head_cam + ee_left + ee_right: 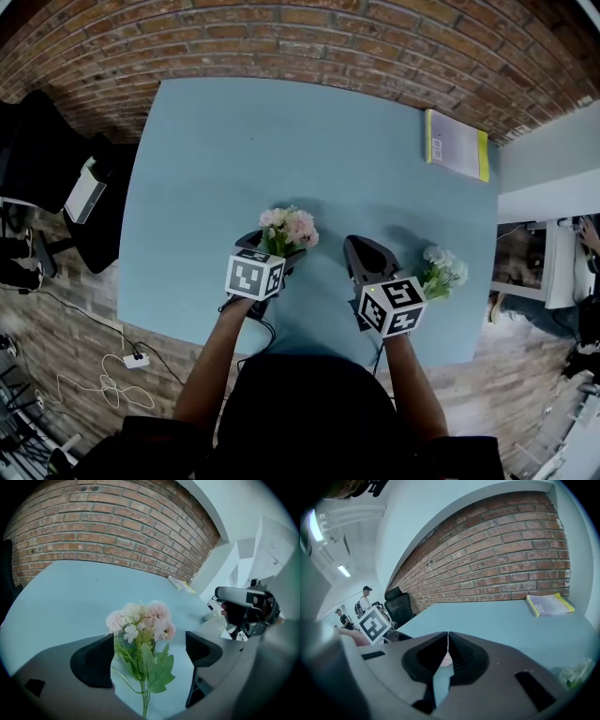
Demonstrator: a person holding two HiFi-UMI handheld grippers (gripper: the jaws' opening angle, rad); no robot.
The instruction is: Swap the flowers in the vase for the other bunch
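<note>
1. The left claw (150, 645) is held wide open around a pink bunch (141, 620). The green stems are seen upright between the pads, which are not pressed on them.
2. The right claw (448, 641) is held fully closed, with nothing gripped, low over the table (281, 141) and near the pink bunch.
3. A white bunch (444, 271) is seen lying on the table just beside the right claw, on its outer side.
4. A yellow-edged book (457, 144) is laid at the table's far right corner.
5. The table is backed by a brick wall (281, 33), and a black chair (37, 150) is parked at the left.
</note>
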